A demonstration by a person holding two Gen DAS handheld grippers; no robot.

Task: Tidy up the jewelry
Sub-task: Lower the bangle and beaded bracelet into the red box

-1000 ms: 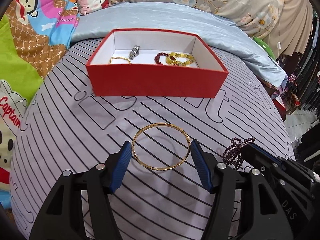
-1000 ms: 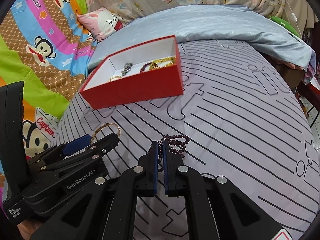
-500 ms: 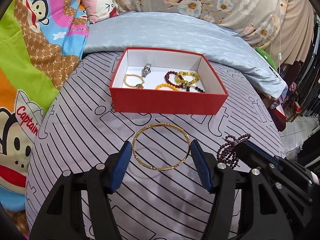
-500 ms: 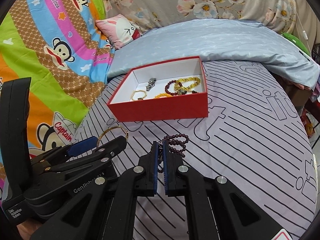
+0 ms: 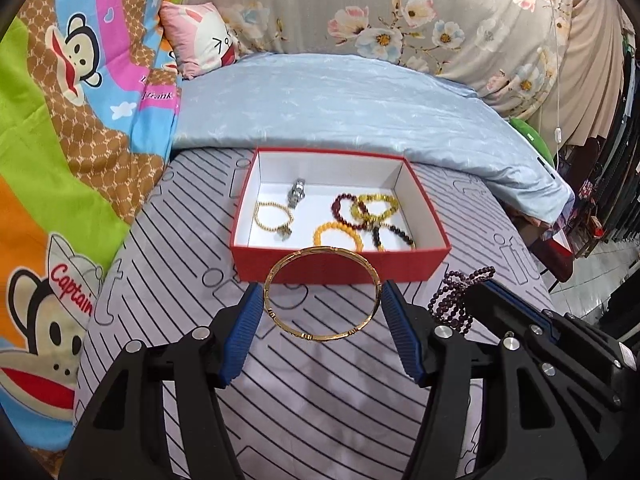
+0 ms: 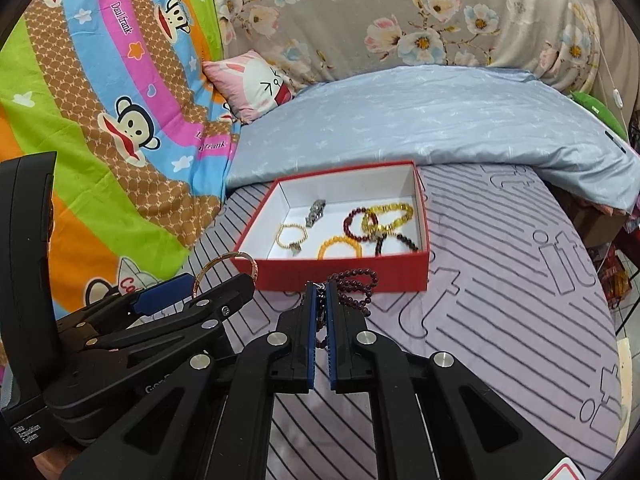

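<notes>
Striped bedding [image 5: 160, 280] carries a red box [image 5: 340, 268] of bracelets; the left gripper [image 5: 322, 312] spans a gold bangle [image 5: 322, 294], the right gripper [image 6: 320, 296] pinches purple beads [image 6: 356, 288].

One red box [image 5: 340, 266] in mid-frame holds five beaded bracelets [image 5: 337, 235] and one silver watch [image 5: 296, 193]. Lower down, two more pieces — one gold bangle [image 5: 322, 294], one dark purple bead string [image 5: 456, 296].

Home bedroom, bed [image 5: 360, 380], cartoon quilt [image 6: 100, 120], pillow [image 5: 200, 36]
</notes>
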